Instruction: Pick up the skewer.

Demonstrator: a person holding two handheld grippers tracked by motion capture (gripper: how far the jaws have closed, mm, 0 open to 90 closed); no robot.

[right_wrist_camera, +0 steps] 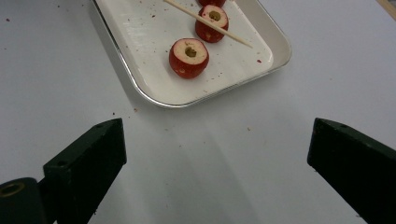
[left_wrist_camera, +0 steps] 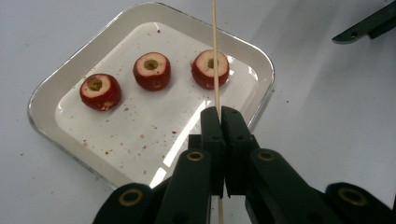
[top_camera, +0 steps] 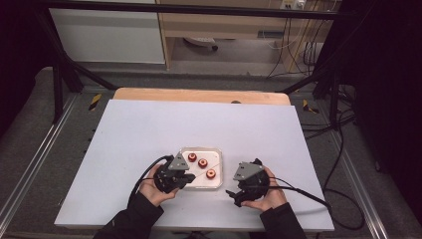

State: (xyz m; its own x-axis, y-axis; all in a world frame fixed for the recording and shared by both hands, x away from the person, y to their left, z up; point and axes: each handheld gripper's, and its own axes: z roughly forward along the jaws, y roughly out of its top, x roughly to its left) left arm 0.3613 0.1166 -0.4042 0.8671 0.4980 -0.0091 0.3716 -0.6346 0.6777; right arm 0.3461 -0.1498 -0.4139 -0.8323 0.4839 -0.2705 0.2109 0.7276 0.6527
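Threading goes best if the left gripper (left_wrist_camera: 219, 116), clamped on the bamboo skewer (left_wrist_camera: 215, 51), aims it at the cored fruit (left_wrist_camera: 210, 69) at the tray's (left_wrist_camera: 56, 79) 1 o'clock while the empty, wide-open right gripper (right_wrist_camera: 217, 154) steadies it.

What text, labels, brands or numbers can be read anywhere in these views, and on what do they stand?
None can be read.
White tray: no print or mark, only red crumbs.
Three cored red fruits: no stickers.
Wooden skewer: plain.
Left gripper and right gripper: no lettering visible on the black jaws or grey plates.
Yellow and black striped markers beside the table: stripes only, no words.
Wall socket at the far back: too small to read.
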